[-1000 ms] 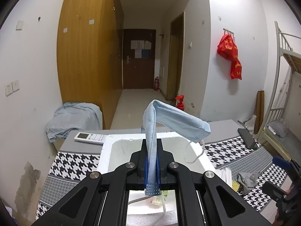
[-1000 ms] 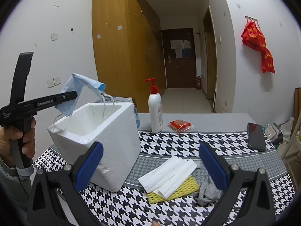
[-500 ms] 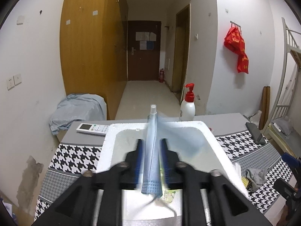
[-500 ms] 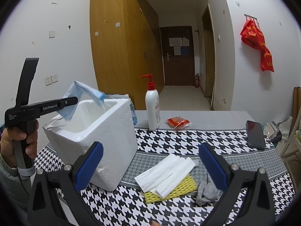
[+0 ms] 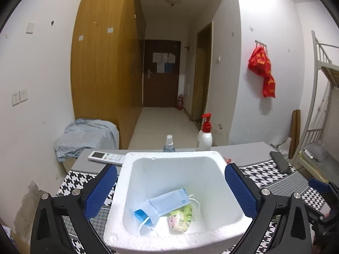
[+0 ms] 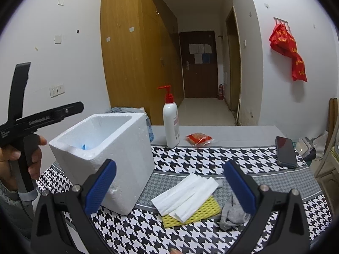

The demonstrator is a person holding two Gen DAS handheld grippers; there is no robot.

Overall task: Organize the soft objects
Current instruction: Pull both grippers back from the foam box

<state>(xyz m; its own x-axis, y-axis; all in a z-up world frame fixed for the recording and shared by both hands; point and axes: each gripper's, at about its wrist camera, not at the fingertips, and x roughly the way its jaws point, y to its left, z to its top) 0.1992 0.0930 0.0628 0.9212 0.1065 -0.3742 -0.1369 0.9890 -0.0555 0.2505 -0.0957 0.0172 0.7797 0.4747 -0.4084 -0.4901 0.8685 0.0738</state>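
The pale blue pleated face mask point(image 5: 167, 203) lies inside the white foam box point(image 5: 214, 158), both the left gripper point(image 5: 169, 190) and right gripper point(image 6: 169, 187) gaping wide and empty.

The only text that can be read is the white word "GenRobot.AI", printed on the side of the black plastic left claw point(image 6: 50, 116) in the right wrist view. Smaller white lines under it, the gold characters on the red hanging bags point(image 6: 289, 50) and the papers on the brown door point(image 6: 200, 51) cannot be read.
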